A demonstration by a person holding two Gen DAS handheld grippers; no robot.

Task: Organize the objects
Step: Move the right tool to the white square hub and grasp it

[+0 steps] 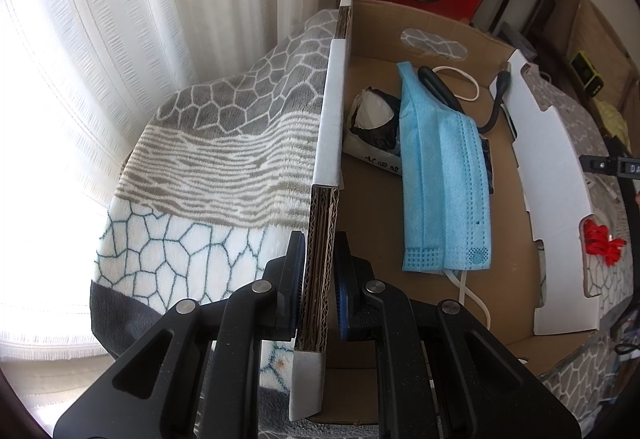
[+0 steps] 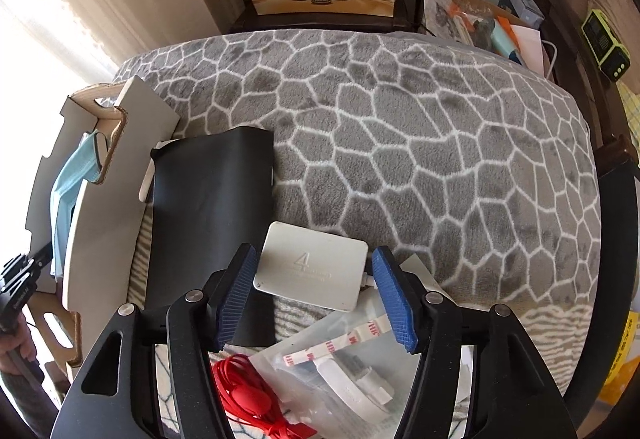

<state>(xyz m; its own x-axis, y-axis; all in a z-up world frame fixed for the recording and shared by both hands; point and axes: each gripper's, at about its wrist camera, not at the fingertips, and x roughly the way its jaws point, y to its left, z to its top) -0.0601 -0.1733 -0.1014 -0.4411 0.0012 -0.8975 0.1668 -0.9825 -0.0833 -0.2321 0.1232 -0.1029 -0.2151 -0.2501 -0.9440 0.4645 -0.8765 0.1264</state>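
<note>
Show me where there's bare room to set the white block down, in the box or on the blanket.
In the box: bare floor between the mask and the right wall, and near the front corner. Its far left is crowded by a black-and-white bundle. On the blanket, open space lies beyond the white block; the black pouch, red cord and plastic bag crowd the near side.

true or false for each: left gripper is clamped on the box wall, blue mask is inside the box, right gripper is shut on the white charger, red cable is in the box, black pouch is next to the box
1. The left gripper is clamped on the cardboard box wall. True.
2. The blue mask lies inside the box. True.
3. The right gripper is shut on the white charger. False: its jaws are open, one on either side of it.
4. The red cable is in the box. False: it lies on the blanket, outside.
5. The black pouch lies beside the box. True.
</note>
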